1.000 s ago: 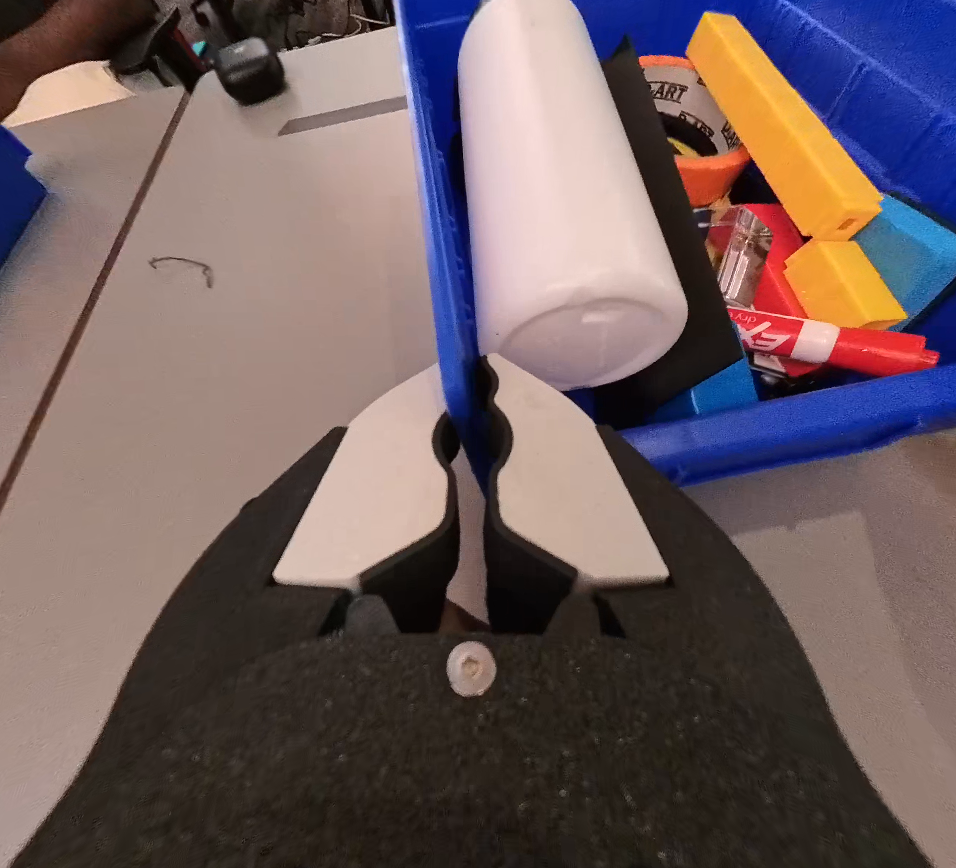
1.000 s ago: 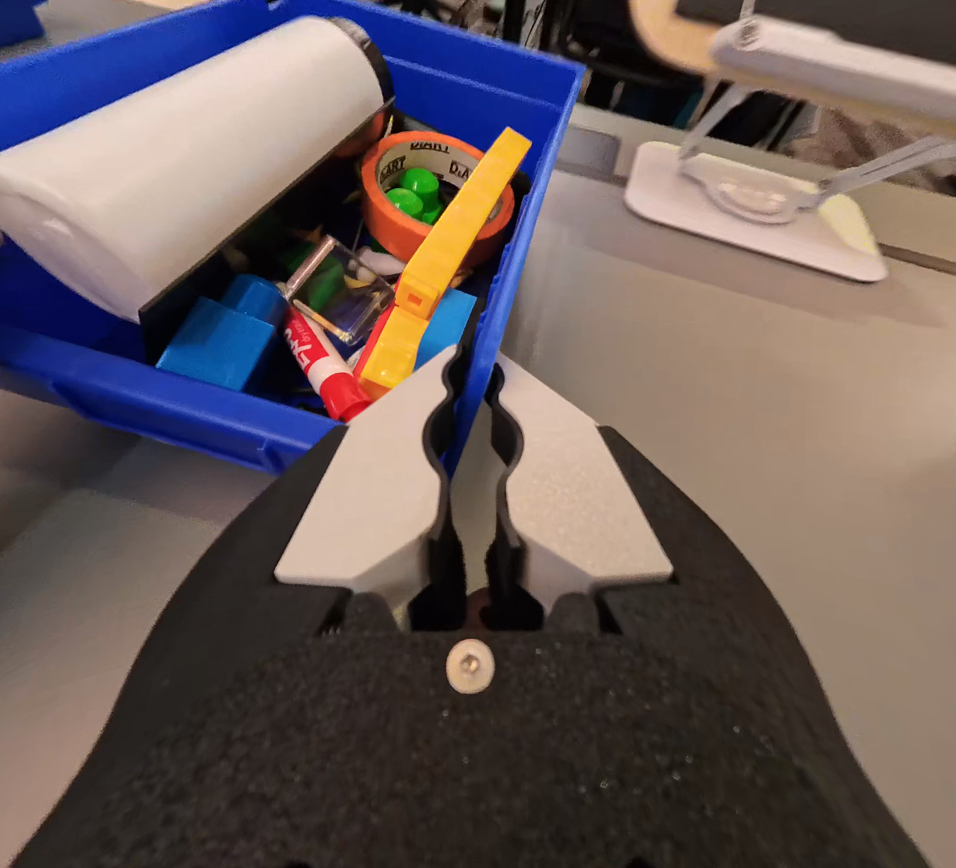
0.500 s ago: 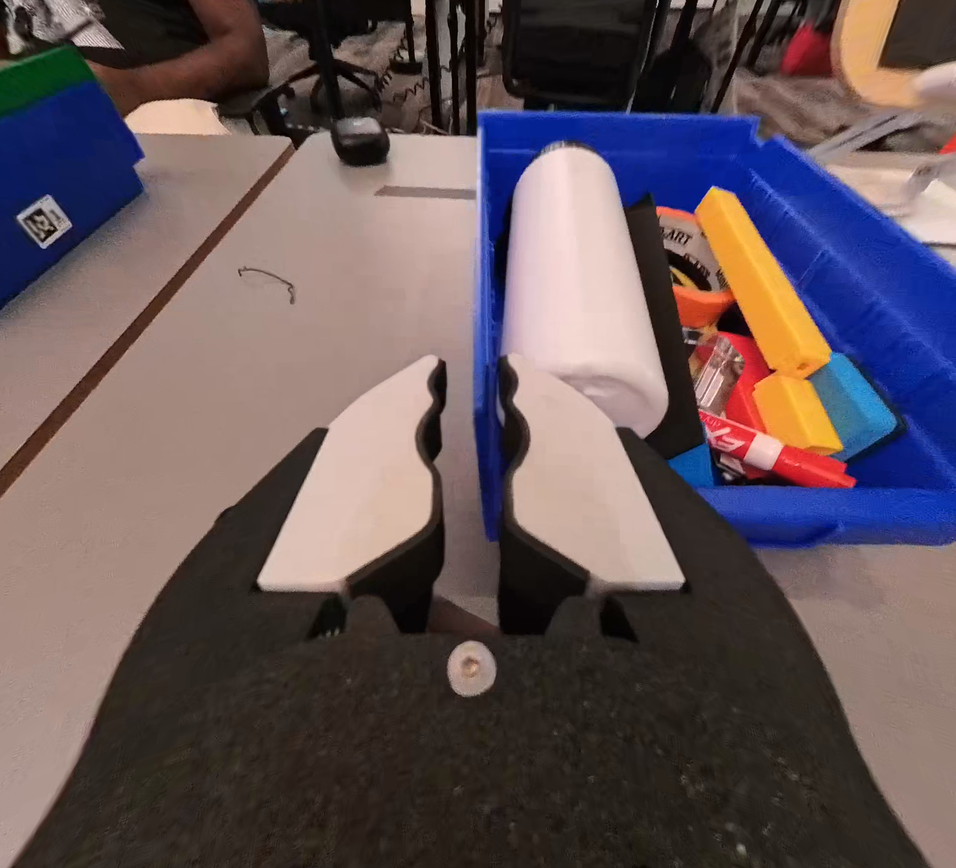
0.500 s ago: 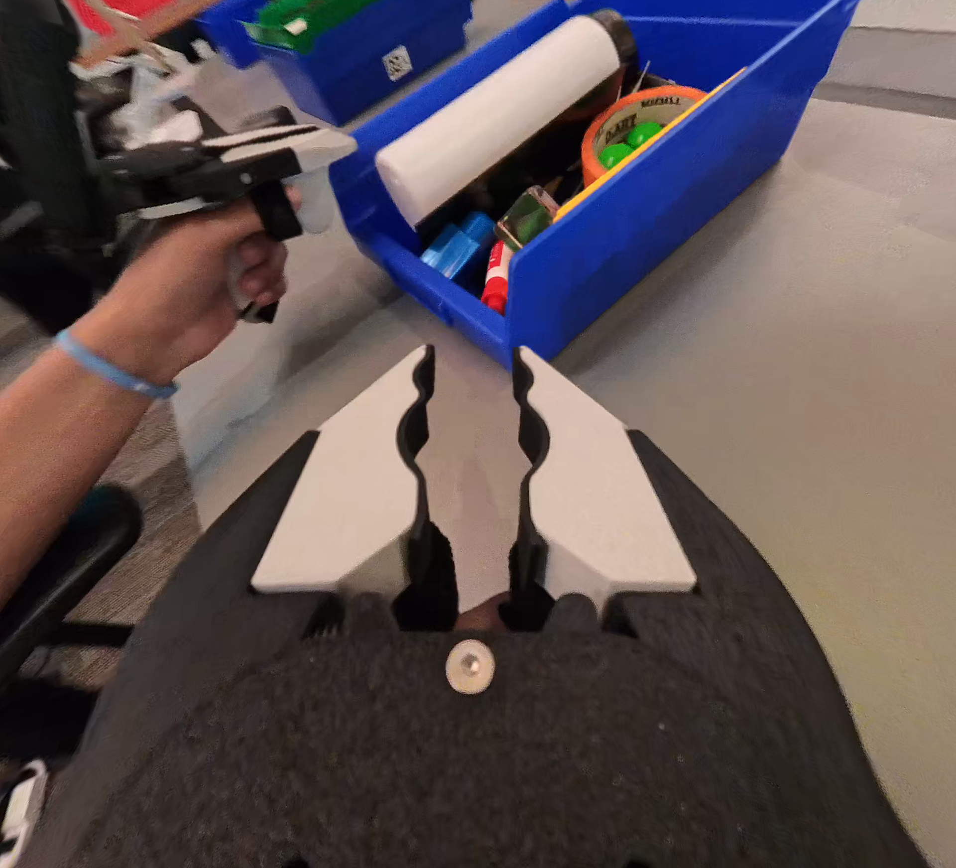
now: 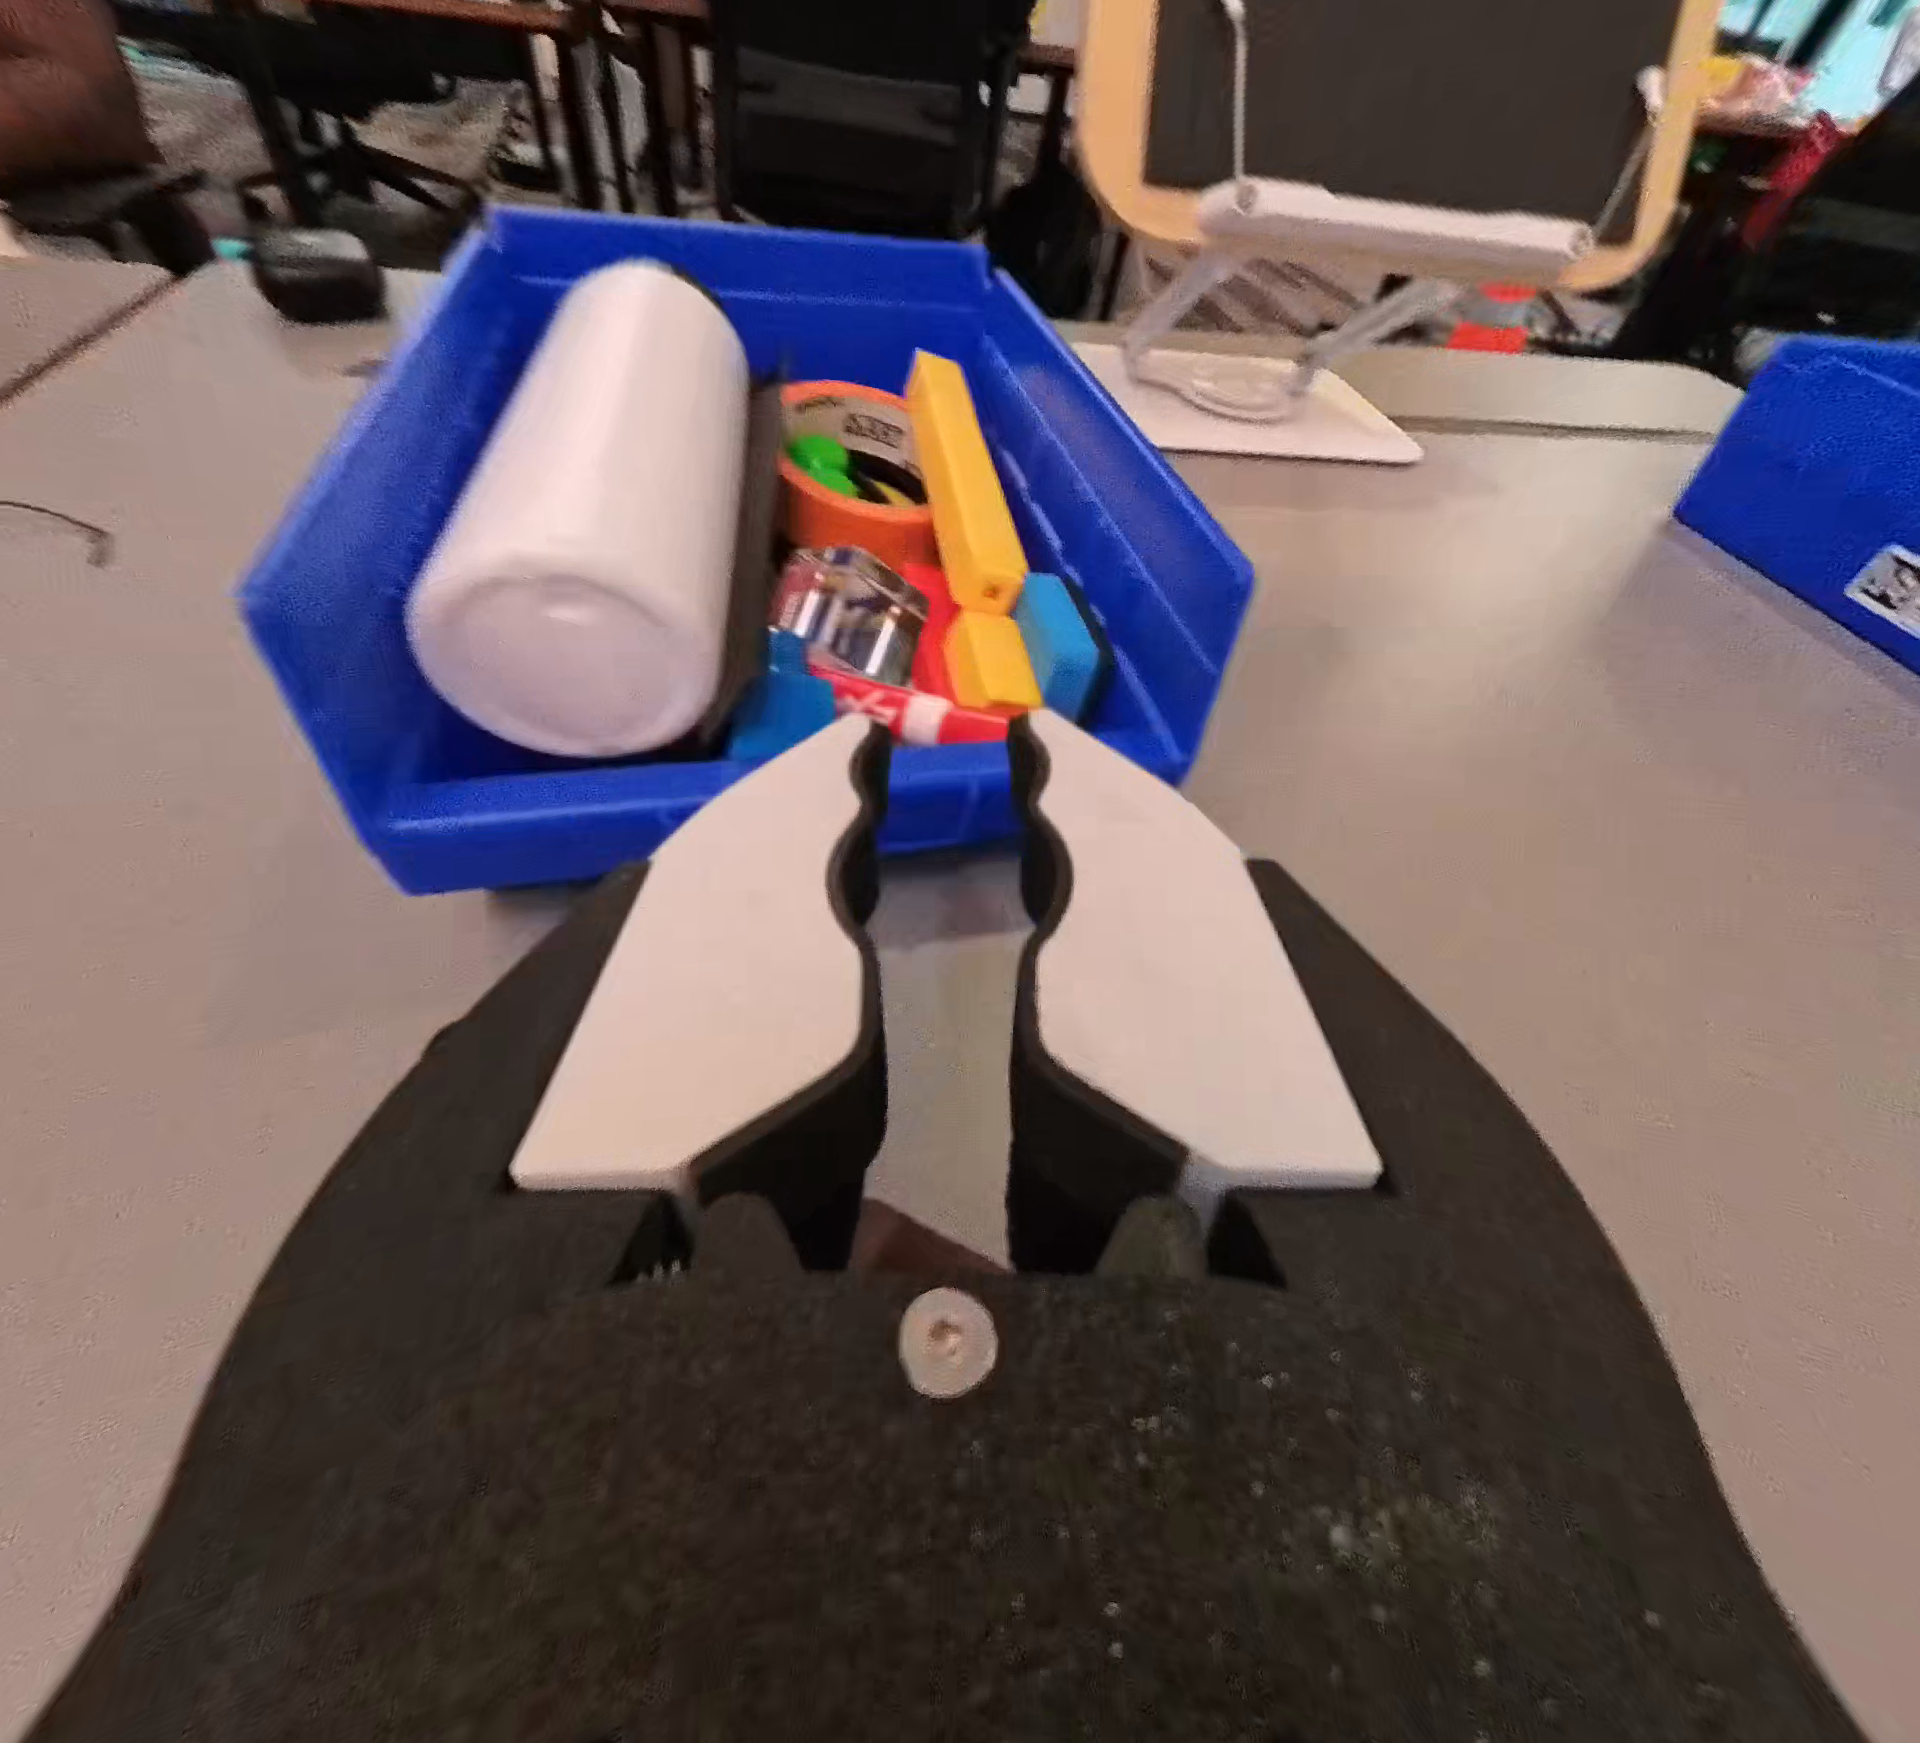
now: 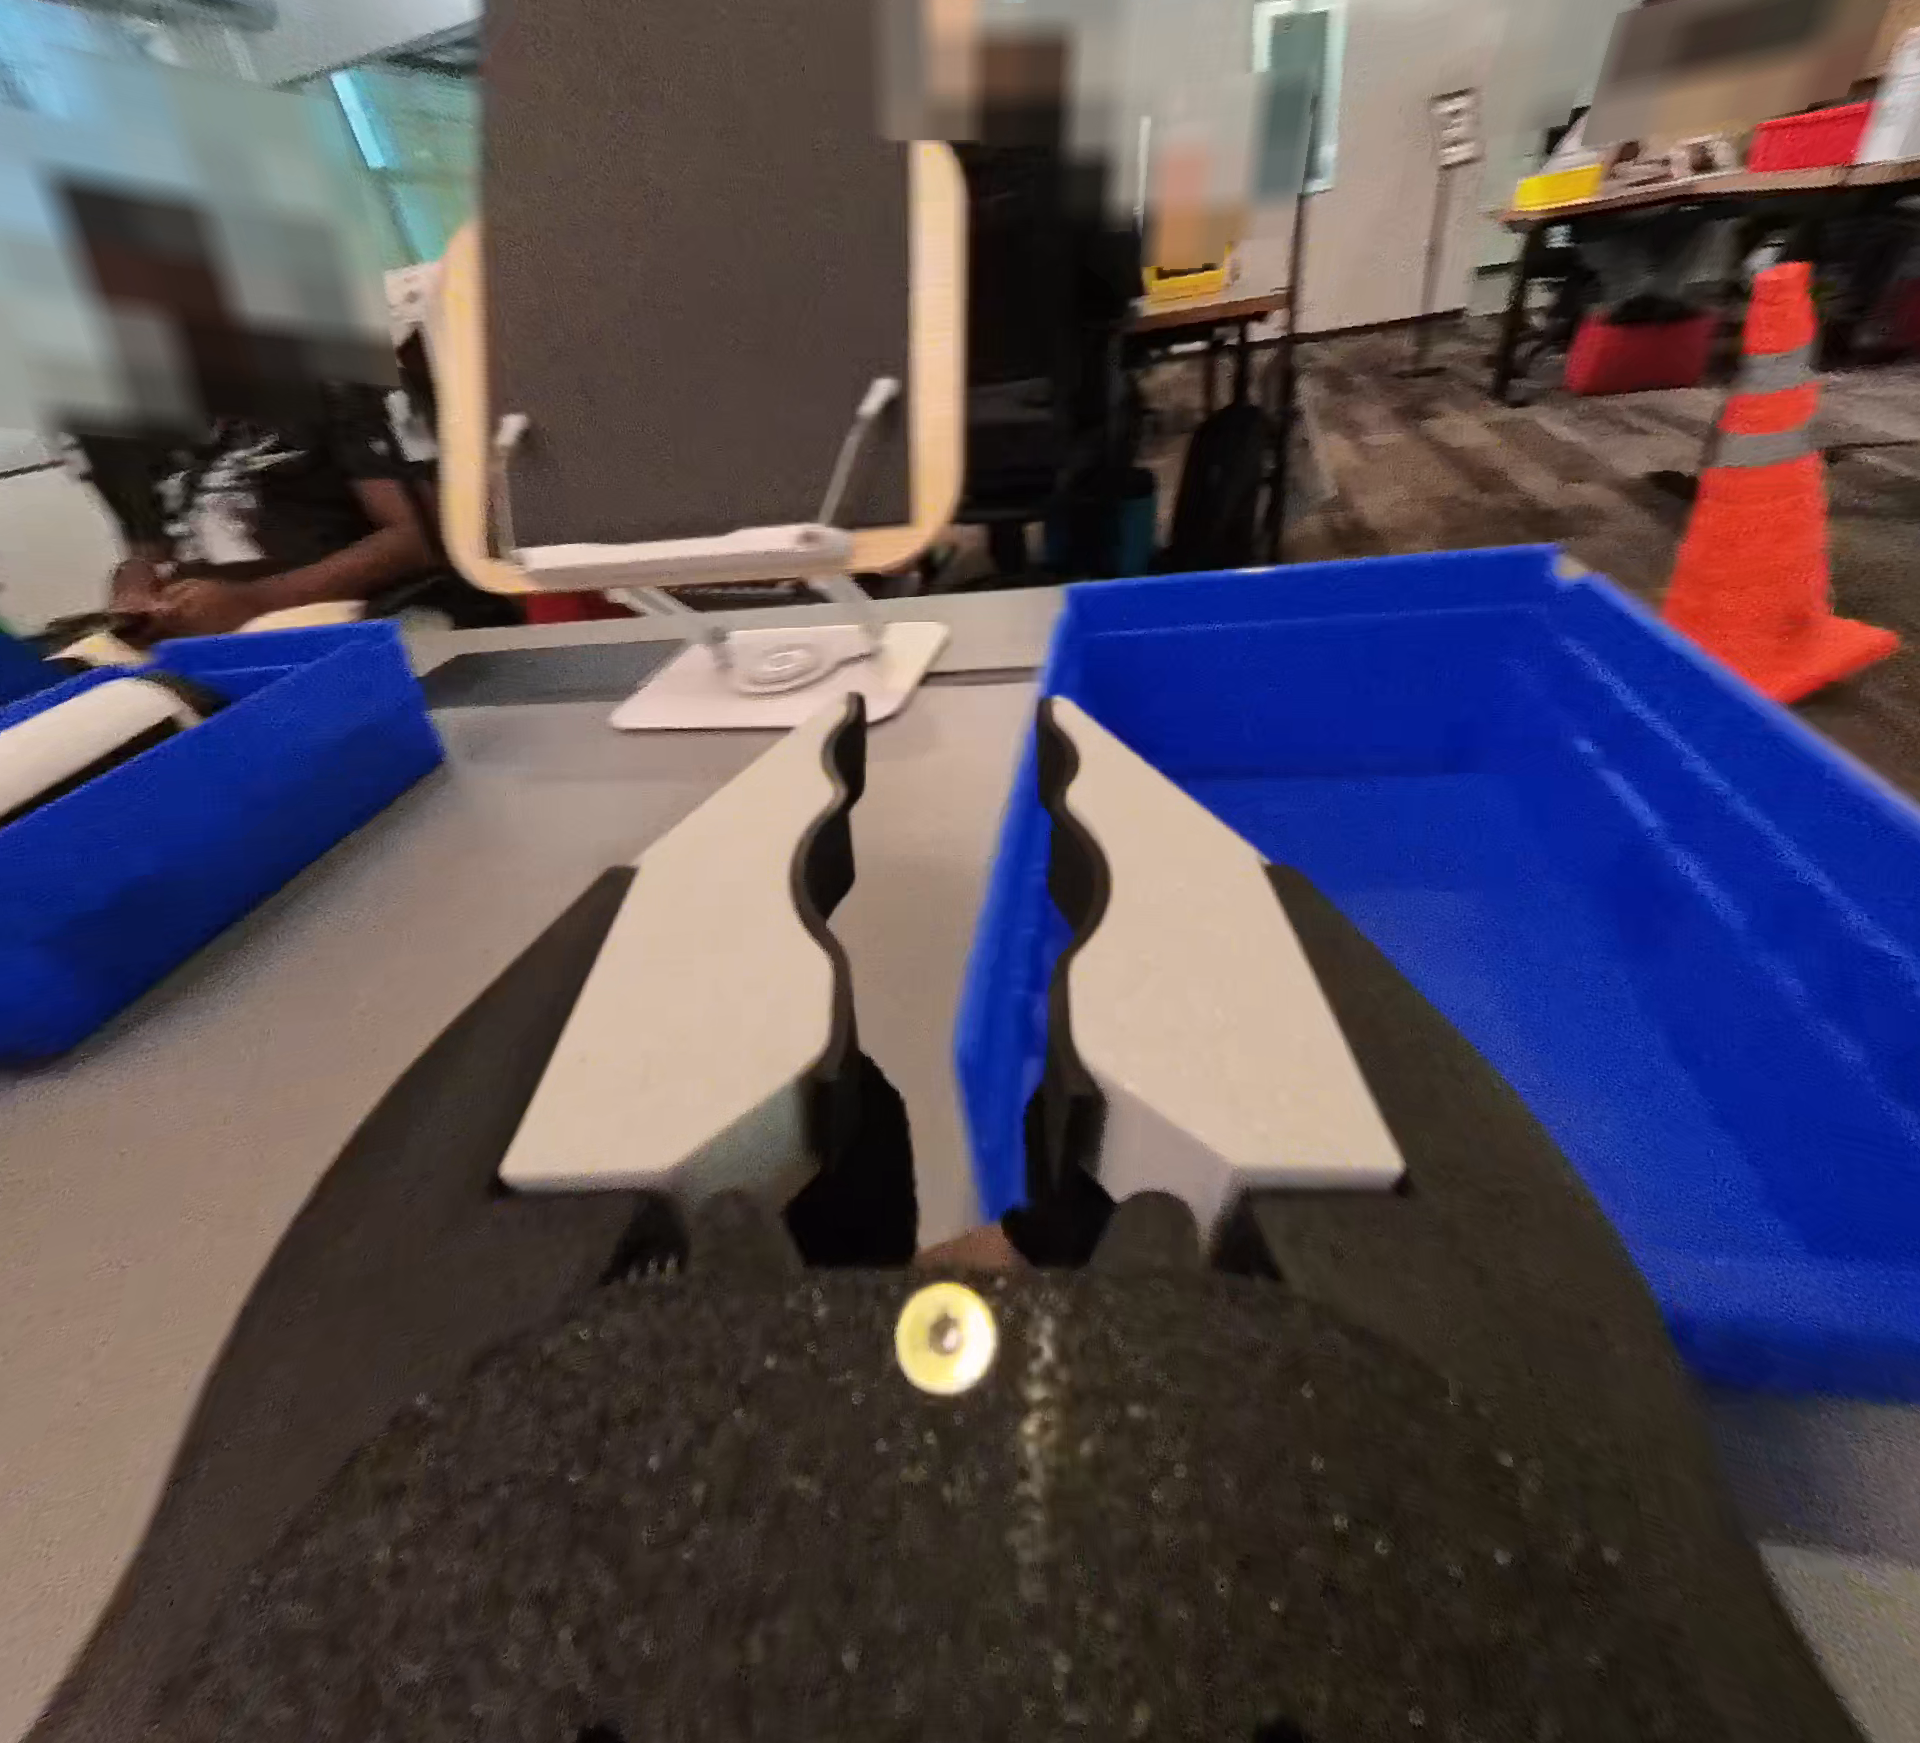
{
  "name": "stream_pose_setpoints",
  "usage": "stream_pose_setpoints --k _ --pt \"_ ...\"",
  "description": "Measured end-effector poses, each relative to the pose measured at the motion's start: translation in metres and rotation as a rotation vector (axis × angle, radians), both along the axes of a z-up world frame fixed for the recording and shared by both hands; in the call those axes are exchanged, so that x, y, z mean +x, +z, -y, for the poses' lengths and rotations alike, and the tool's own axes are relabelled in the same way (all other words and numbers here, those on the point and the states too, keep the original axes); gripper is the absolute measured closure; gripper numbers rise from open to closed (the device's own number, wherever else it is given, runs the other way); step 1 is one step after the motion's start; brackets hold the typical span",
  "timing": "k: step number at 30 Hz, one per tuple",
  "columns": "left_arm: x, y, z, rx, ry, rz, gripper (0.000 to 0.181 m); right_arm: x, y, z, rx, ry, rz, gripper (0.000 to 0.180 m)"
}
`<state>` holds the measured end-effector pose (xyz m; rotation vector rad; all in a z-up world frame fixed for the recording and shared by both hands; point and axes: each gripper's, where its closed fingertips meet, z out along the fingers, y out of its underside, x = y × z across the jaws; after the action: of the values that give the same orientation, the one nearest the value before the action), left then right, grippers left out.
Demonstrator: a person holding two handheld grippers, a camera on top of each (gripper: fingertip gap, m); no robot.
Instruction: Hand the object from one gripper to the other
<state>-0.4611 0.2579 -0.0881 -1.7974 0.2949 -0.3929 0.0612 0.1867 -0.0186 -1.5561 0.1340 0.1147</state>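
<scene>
We hold our left gripper (image 5: 943,737) just short of a blue bin (image 5: 665,810) on the grey counter (image 5: 1507,758), its jaws narrowly parted and empty. Inside the bin lie a white bottle (image 5: 592,519), an orange tape roll (image 5: 847,488), a long yellow block (image 5: 966,488) and a red marker (image 5: 914,717). Our right gripper (image 6: 948,717), jaws also parted and empty, hangs over the left wall of a second, empty blue bin (image 6: 1507,820).
</scene>
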Motion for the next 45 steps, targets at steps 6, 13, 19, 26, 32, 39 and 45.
stream_pose_setpoints --k 6,13,19,26,32,39,45 --pt "0.02 -0.014 -0.01 0.025 -0.023 -0.201 0.159 0.114 -0.049 0.005 -0.207 -0.342 0.188 0.145" --pt "0.008 -0.016 -0.024 0.001 0.028 -0.162 0.157 0.115 -0.084 -0.004 -0.34 -0.307 0.149 0.146" --pt "0.005 -0.017 -0.019 0.009 0.032 -0.173 0.158 0.111 -0.092 -0.006 -0.371 -0.287 0.139 0.146" --pt "0.007 -0.018 -0.022 0.023 0.039 -0.222 0.159 0.107 -0.09 -0.006 -0.373 -0.272 0.138 0.146" --pt "0.007 -0.018 -0.022 0.024 0.04 -0.235 0.159 0.093 -0.092 -0.011 -0.383 -0.242 0.173 0.146" --pt "0.013 -0.025 -0.02 -0.034 -0.004 -0.198 0.156 0.059 -0.059 -0.006 -0.311 -0.18 0.166 0.146" --pt "0.035 -0.02 -0.04 -0.266 -0.1 -0.215 0.146 -0.079 -0.015 0.003 -0.176 0.196 0.014 0.146"
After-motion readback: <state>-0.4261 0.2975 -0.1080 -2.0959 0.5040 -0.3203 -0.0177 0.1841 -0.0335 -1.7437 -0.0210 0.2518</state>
